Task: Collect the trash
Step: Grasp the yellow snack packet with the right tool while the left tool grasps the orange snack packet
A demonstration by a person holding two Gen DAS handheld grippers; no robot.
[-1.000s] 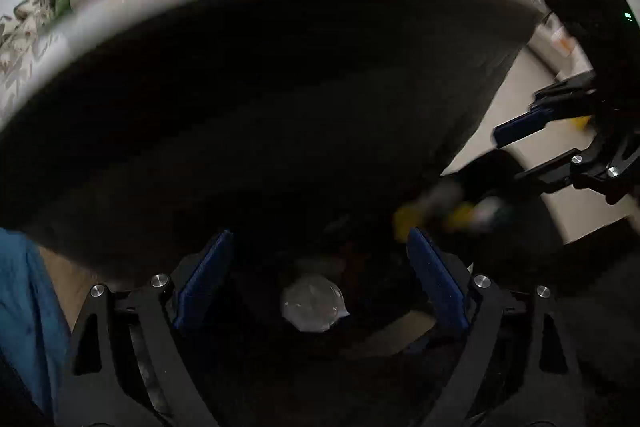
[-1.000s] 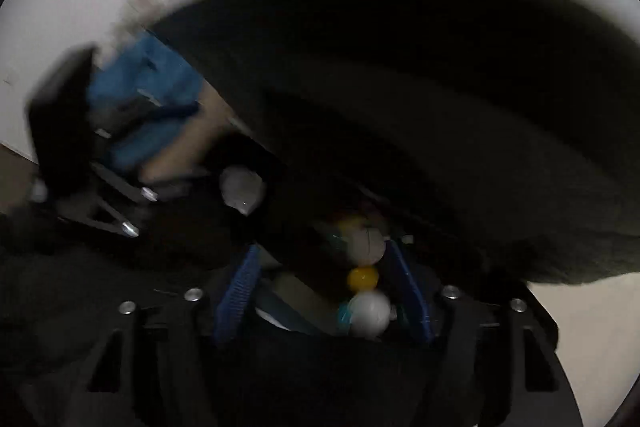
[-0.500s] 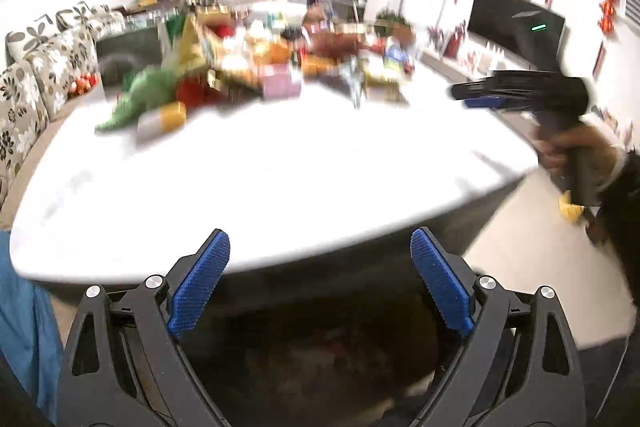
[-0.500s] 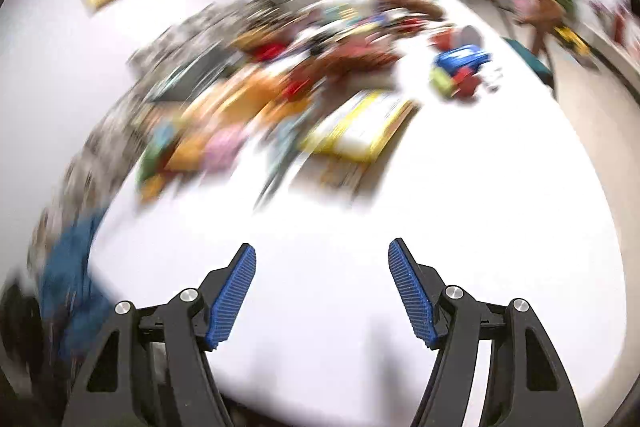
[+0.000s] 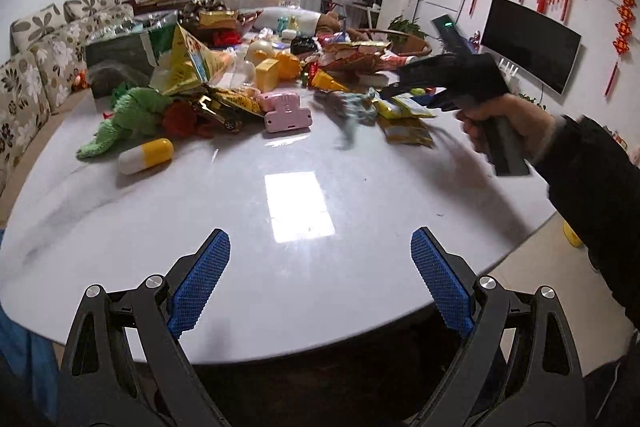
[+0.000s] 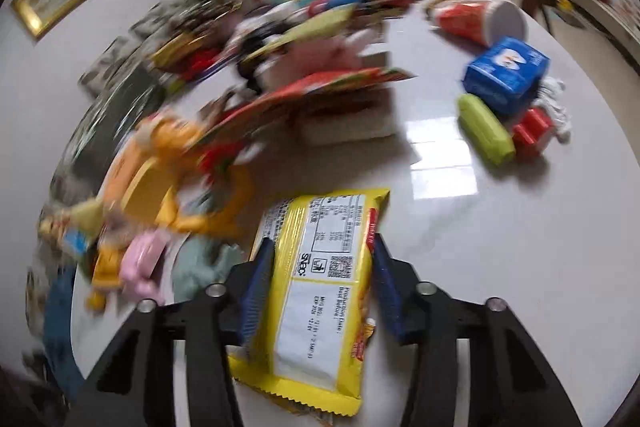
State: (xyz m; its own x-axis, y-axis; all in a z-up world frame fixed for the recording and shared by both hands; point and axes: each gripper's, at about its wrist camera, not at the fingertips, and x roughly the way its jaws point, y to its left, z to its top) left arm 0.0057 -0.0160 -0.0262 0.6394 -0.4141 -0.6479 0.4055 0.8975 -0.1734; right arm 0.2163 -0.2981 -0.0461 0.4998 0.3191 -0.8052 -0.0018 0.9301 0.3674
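Note:
A flat yellow snack wrapper (image 6: 320, 291) lies on the white table (image 6: 460, 227), label side up. My right gripper (image 6: 322, 251) points down over it with a blue pad at each long edge. Its jaws are closing on the wrapper, which is still flat and uncrumpled. In the left wrist view the same gripper (image 5: 400, 93), held by a hand (image 5: 508, 119) in a dark sleeve, hangs blurred over yellow wrappers (image 5: 404, 111) at the right of the pile. My left gripper (image 5: 320, 267) is open and empty above the near table edge.
A big heap of toys, boxes and packets (image 5: 240, 67) covers the far half of the table. A green plush (image 5: 124, 115), a yellow-white capsule (image 5: 146, 157) and a pink toy (image 5: 286, 111) lie at its front. A blue carton (image 6: 506, 75), a green tube (image 6: 486, 135) and a red cup (image 6: 476, 19) sit right.
Both grippers rose out of the dark bin below the table edge to above the tabletop. The right one swung across to the pile and came down narrower around the yellow wrapper.

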